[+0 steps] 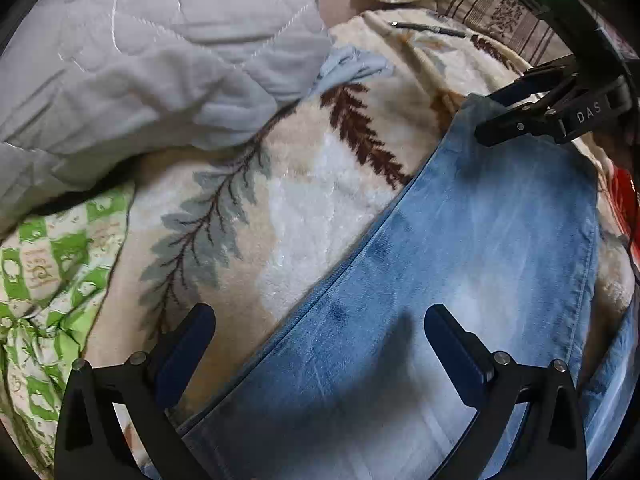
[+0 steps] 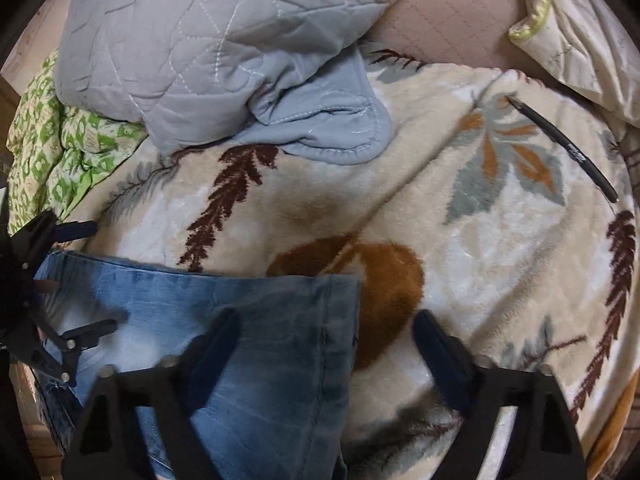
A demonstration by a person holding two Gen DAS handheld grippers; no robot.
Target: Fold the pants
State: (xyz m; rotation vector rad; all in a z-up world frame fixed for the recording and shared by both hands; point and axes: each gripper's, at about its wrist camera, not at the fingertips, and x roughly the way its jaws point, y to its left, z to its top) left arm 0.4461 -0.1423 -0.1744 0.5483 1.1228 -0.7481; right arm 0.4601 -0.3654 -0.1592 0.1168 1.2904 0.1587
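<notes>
Fig. legend. Pants (image 1: 500, 248): faded blue denim, lying flat on a fleece blanket (image 1: 312, 200) w/ leaf print, on a bed. In left wrist view the cloth runs diagonally from lower frame toward upper right; in right wrist view its hem end lies lower left, stitched edge approx. vertical.

Left gripper (image 1: 320, 328): fingers spread wide, nothing between them, hovering above the denim; one finger over the blanket, the other over the cloth. Contact w/ cloth cannot be told.

Right gripper (image 2: 324, 336): likewise spread wide and empty, straddling the hem edge, one finger over denim, the other over blanket. In left wrist view it shows at the far end of the pants (image 1: 524, 116), just beside the corner; whether it touches is unclear.

Handling (judgement): denim is soft but fairly heavy and thick vs. light fabric; will drape and sag when lifted, not slippery, not fragile. Plush blanket below may drag on the cloth, so lift rather than slide. Best hold approx. at hem corners or seamed side edges, where layers are doubled and pinch firmly; grab all layers at once or the lower ones stay behind.

Also in view: grey quilted cover (image 2: 192, 40), green-patterned cloth (image 1: 48, 280), black pen (image 2: 568, 148) on the blanket, well apart from the pants.
</notes>
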